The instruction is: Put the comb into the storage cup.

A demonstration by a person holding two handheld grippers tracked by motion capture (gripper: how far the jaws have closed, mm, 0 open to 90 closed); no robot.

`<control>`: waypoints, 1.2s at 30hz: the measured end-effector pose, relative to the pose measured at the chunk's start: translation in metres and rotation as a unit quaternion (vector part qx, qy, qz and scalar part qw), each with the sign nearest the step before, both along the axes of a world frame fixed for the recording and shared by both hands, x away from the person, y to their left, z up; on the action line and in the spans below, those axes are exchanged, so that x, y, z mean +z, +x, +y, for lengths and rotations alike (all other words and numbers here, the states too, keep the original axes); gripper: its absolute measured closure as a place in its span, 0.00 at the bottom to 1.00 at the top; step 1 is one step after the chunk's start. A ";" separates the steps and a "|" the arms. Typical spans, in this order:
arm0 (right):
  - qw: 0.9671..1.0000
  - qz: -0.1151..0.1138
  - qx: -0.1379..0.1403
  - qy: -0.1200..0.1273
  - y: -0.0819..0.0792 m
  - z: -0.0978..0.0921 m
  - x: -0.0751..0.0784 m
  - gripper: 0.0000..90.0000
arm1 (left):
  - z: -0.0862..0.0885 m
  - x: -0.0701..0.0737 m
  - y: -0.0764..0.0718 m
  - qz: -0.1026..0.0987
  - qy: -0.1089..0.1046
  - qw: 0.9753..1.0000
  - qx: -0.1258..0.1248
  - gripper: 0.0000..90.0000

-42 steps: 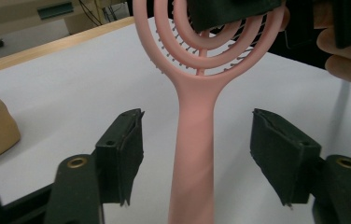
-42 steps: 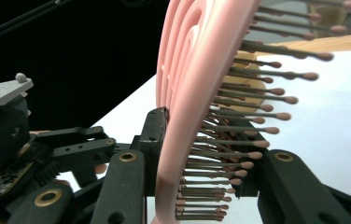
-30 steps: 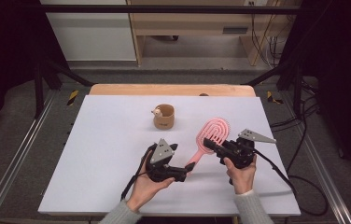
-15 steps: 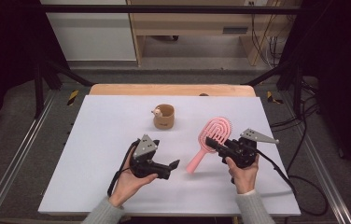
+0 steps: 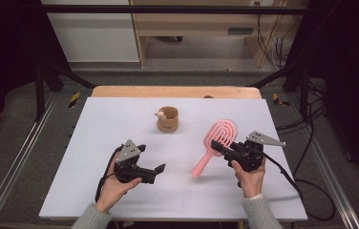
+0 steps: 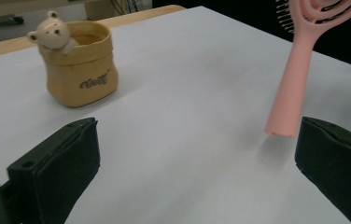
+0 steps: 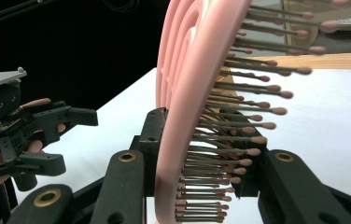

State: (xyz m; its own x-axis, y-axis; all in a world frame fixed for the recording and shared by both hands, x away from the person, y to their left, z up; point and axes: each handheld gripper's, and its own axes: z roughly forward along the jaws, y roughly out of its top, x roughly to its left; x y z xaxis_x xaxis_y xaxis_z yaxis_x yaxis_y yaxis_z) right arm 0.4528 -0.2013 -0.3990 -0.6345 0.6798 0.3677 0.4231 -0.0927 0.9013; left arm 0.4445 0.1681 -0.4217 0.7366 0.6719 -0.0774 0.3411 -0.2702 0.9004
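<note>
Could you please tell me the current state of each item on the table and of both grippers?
Pink hairbrush: clamped by its head, handle end pointing toward the left gripper; whether it touches the table I cannot tell.
Right gripper: jaws shut on the brush head.
Left gripper: jaws open, holding nothing.
Tan bear pouch: upright, open at the top, standing apart from both grippers.
White table: bearing the pouch.

My right gripper [image 7: 197, 182] clamps the pink hairbrush [image 7: 187, 93] at 6 o'clock, one jaw on its flat back, the other against the bristles [image 7: 253, 126], which point toward 3 o'clock. The brush head rises to 12 o'clock. My left gripper [image 7: 78, 116] sits at 9 o'clock above the white table [image 7: 332, 121], jaws apart.
</note>
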 end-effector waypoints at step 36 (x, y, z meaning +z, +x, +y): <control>1.000 -0.011 -0.004 -0.015 0.003 -0.002 0.005 0.71 | 0.086 -0.030 -0.002 -0.012 -0.002 0.997 0.078 0.00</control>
